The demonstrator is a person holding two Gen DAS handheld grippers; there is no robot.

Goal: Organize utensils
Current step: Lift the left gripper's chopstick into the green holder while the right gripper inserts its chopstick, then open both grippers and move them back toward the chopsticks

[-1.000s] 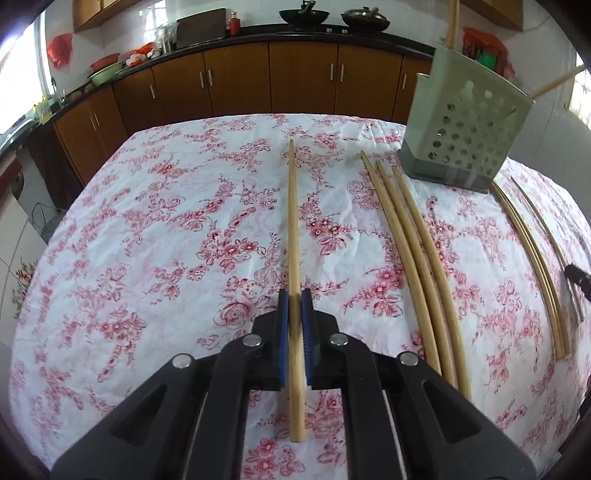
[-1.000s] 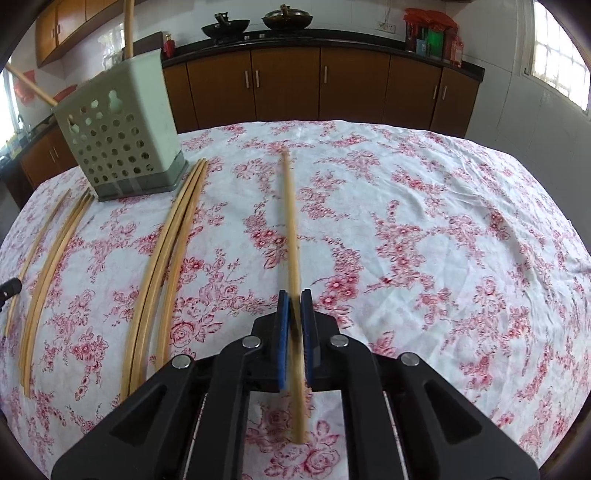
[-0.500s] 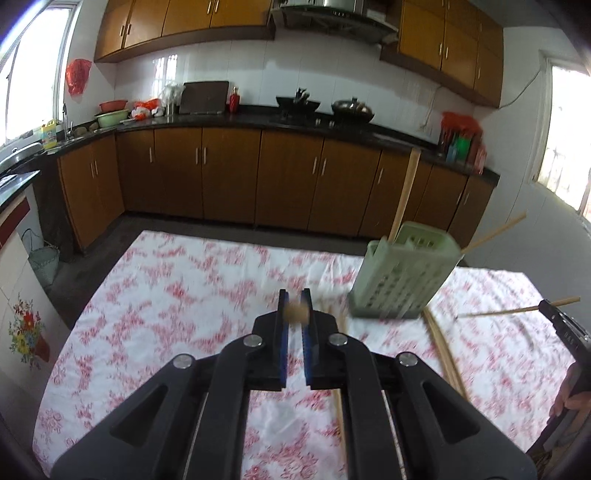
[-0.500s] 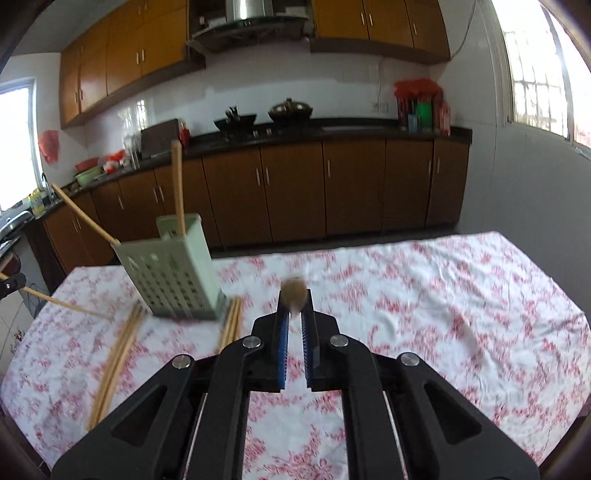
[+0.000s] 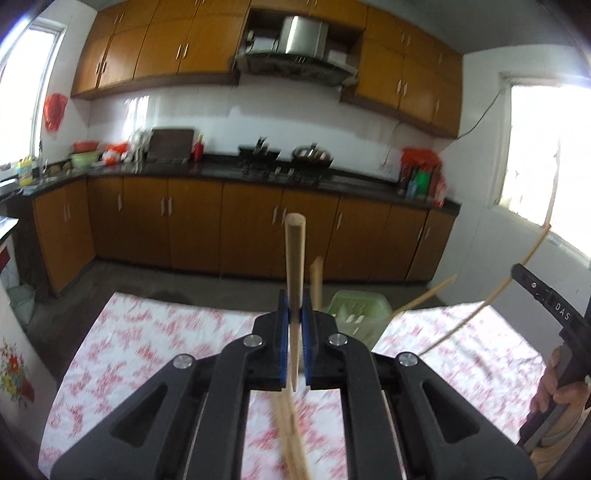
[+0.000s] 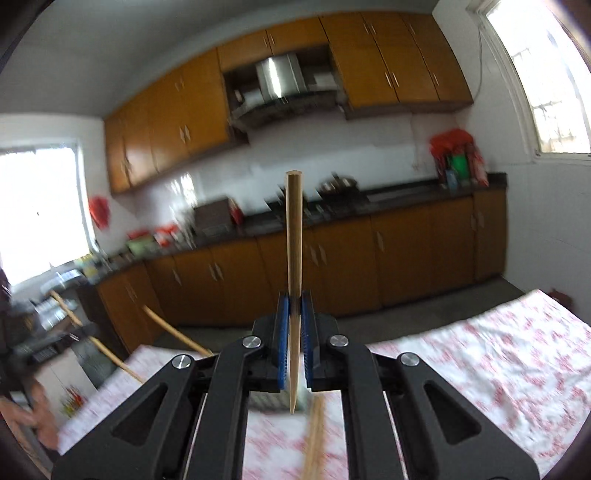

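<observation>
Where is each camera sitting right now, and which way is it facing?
Left wrist: on the left tongs, shut on a wooden chopstick, facing the brown kitchen cabinets over the floral tablecloth; the person's right hand shows at the edge.
Right wrist: on the right tongs, shut on another wooden chopstick, facing the same kitchen from further right; a hand appears lower left.
Shared: cabinets, tablecloth, steel range hood.

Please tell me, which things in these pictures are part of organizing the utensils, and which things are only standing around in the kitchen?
Part of the job:
- chopstick clamped in the left gripper
- chopstick clamped in the right gripper
- green utensil holder, with chopsticks in it
- loose chopsticks on the floral tablecloth

Only standing around:
- wok on the stove
- range hood
- green bowl
- bottles on the counter
</observation>
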